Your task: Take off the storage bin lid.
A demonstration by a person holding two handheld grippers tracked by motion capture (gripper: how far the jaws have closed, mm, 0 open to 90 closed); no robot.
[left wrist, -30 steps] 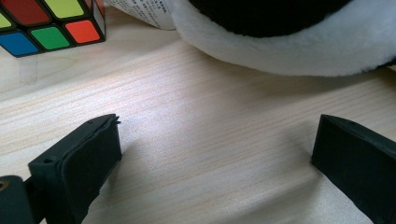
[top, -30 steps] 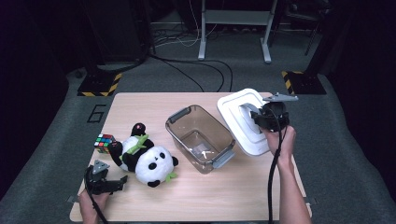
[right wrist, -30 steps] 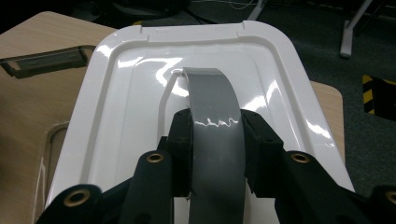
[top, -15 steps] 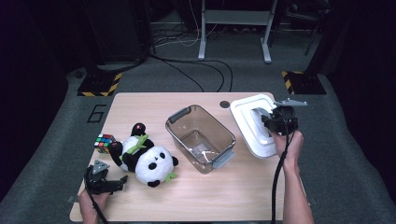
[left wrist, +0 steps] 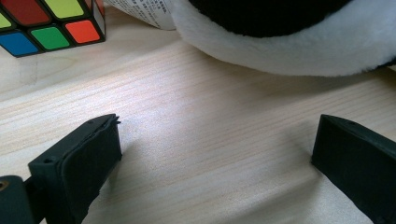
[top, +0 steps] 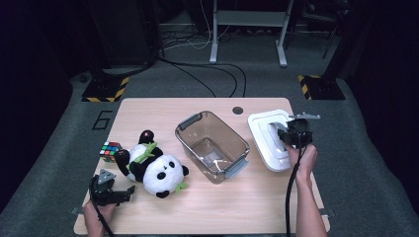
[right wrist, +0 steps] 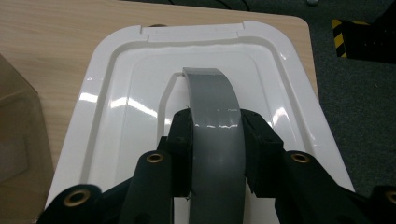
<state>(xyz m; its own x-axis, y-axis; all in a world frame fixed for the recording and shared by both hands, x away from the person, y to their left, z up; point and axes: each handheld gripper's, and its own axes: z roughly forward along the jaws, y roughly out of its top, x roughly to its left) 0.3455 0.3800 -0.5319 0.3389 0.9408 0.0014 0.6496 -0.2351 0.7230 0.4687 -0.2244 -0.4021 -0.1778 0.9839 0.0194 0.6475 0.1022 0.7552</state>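
Note:
A white lid [top: 266, 143] with a grey arched handle [right wrist: 210, 88] lies low over the table's right edge, its right side hanging past the wood. My right gripper [top: 289, 136] is shut on that handle, both black jaws pressing its sides [right wrist: 215, 126]. A clear plastic bin [top: 212, 145] stands open in the middle of the table, left of the lid. My left gripper [top: 126, 195] rests open on the wood at the front left, nothing between its jaws [left wrist: 215, 144]. Just beyond it lie a plush panda [top: 153, 168] [left wrist: 289, 42] and a colour cube [top: 111, 150] [left wrist: 46, 23].
The wooden table [top: 257, 197] has bare wood along its front and between the bin and the lid. A small dark hole [top: 238, 110] sits near the back edge. Grey carpet, cables and a metal stand lie beyond the table.
My right gripper has carried the lid down and to the right, from tilted beside the bin to low at the table's right edge. The left gripper has stayed still.

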